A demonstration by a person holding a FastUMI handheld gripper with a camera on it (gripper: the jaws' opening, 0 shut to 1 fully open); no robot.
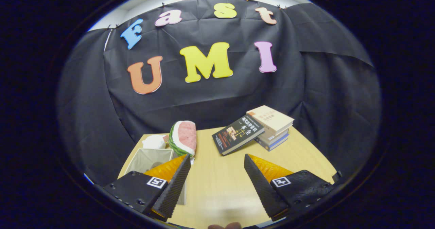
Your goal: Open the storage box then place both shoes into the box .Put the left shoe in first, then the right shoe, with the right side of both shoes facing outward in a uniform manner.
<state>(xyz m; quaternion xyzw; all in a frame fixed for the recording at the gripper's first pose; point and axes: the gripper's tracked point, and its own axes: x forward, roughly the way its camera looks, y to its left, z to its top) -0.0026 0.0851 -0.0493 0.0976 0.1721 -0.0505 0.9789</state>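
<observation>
Just left of the gripper (216, 158) (fingers spread) sits the storage box (146, 159).

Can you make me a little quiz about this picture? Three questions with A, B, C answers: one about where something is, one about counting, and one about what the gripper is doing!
1. Where is the watermelon slice toy?
A. On the books
B. On the table beside the white box
C. Between the fingers

2. How many books lie in the stack that the dark book leans on?
A. Three
B. One
C. Six

3. What is the gripper doing?
A. Squeezing the toy
B. Shut on a book
C. Open, holding nothing

Answers:
1 B, it sits just behind the white box.
2 A, three covers show in the pile.
3 C, only bare table shows between the fingers.
</observation>
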